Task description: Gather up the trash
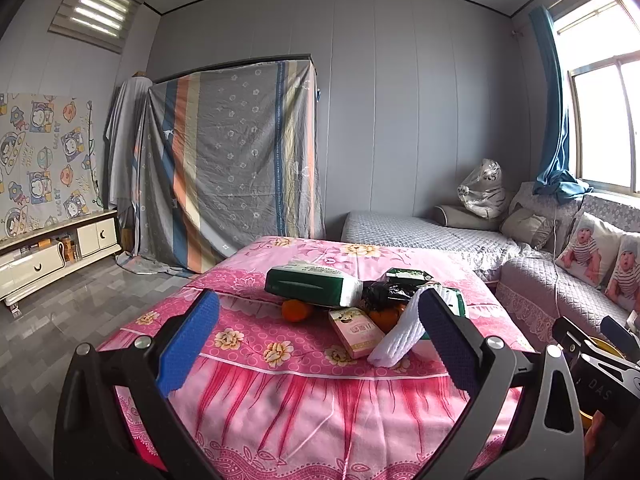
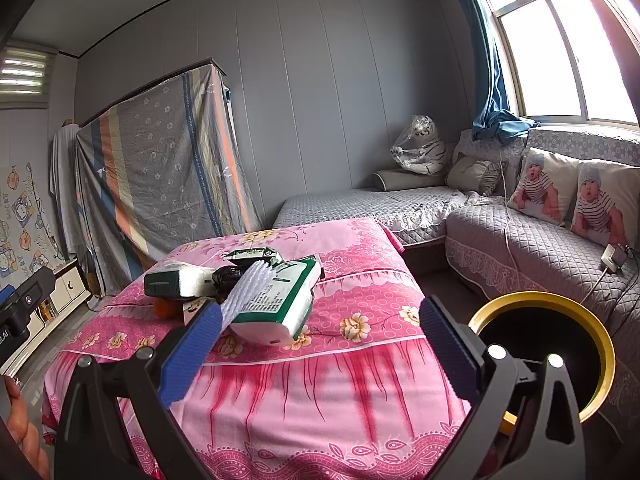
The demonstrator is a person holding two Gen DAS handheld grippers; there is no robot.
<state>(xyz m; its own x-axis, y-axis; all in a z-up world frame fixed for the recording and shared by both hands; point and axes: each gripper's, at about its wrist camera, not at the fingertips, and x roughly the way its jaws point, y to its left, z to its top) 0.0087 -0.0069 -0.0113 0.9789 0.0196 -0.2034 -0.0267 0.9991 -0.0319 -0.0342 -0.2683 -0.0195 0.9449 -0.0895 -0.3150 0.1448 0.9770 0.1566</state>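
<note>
Ahead of both tongs, a table [image 1: 280, 400] under a pink flowered cloth, with the litter heaped at its middle, toward the far half. Beside the table on the right, just under the right gripper [image 2: 320, 344], a bin [image 2: 600, 344] with a yellow rim, mouth open upward.

In the heap: a large green-and-white tissue pack [image 1: 316, 286] lying flat, long axis running left to right; a second tissue pack [image 2: 280, 304] on the right side, tilted, one corner nearest the right tongs. Between them a crumpled black bag [image 1: 384, 292]. At the near edge a white foam net [image 1: 400, 336], long axis slanting up and to the right, leaning over a small pink box [image 1: 356, 332]. Tucked beneath, an orange [image 1: 296, 310].

Left gripper [image 1: 320, 344] spread wide, holding nothing. Right gripper likewise wide apart and bare.

Probably best begun with the foam net: closest piece, lying just ahead and right of the left tongs, crosswise enough to pinch across its width. Nearer the bin, though, the right arm.
</note>
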